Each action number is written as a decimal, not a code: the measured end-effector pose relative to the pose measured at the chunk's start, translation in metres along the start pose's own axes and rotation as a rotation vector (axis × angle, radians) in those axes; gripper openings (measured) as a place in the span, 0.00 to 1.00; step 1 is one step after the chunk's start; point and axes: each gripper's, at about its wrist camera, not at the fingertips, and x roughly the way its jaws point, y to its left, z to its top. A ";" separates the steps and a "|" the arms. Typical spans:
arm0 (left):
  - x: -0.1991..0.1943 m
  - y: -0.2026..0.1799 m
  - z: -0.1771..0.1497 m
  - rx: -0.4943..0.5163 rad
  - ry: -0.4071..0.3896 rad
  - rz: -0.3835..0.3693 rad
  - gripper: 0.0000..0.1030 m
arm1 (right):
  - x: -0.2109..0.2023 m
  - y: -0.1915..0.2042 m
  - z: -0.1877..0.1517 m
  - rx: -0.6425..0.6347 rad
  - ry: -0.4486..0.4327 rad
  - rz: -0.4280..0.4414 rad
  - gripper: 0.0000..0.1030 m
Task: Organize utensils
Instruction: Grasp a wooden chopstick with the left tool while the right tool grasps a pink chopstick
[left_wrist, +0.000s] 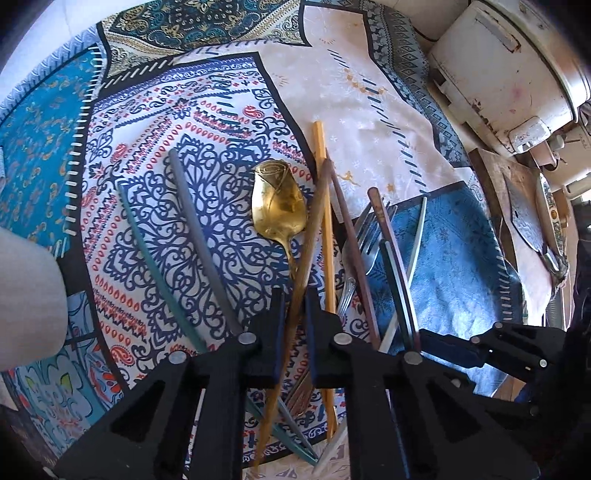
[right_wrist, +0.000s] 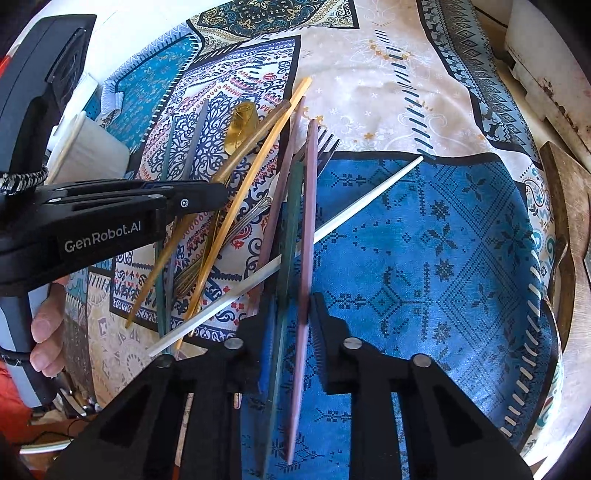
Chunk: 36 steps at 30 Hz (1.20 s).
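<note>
Mixed utensils lie in a heap on the patterned tablecloth (left_wrist: 369, 110). My left gripper (left_wrist: 295, 301) points down and is shut on a brown chopstick (left_wrist: 312, 229) that slants across a gold spoon (left_wrist: 279, 199). Beside them lie a yellow chopstick (left_wrist: 321, 177), a grey chopstick (left_wrist: 195, 221), a teal chopstick (left_wrist: 155, 251) and a fork (left_wrist: 360, 240). My right gripper (right_wrist: 293, 310) is shut on a mauve chopstick (right_wrist: 312, 184) and a dark green chopstick (right_wrist: 295, 206), held side by side. A white chopstick (right_wrist: 369, 199) passes under them. The left gripper (right_wrist: 207, 195) shows at the left of the right wrist view.
A white cup (right_wrist: 92, 151) stands left of the heap. A worn white appliance (left_wrist: 498, 66) sits at the back right, with a wooden board (right_wrist: 569, 206) along the right edge. A person's fingers (right_wrist: 44, 332) hold the left gripper's handle. Blue cloth (right_wrist: 443, 258) spreads to the right.
</note>
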 end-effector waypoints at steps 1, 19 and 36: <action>0.001 0.000 0.001 0.005 0.002 -0.003 0.06 | 0.000 -0.001 0.001 0.005 -0.001 -0.003 0.13; -0.050 0.001 -0.009 -0.006 -0.112 -0.013 0.05 | -0.008 -0.022 0.020 0.055 -0.006 0.010 0.13; -0.067 0.001 -0.028 -0.033 -0.148 -0.001 0.05 | 0.005 -0.013 0.012 0.019 -0.012 -0.041 0.09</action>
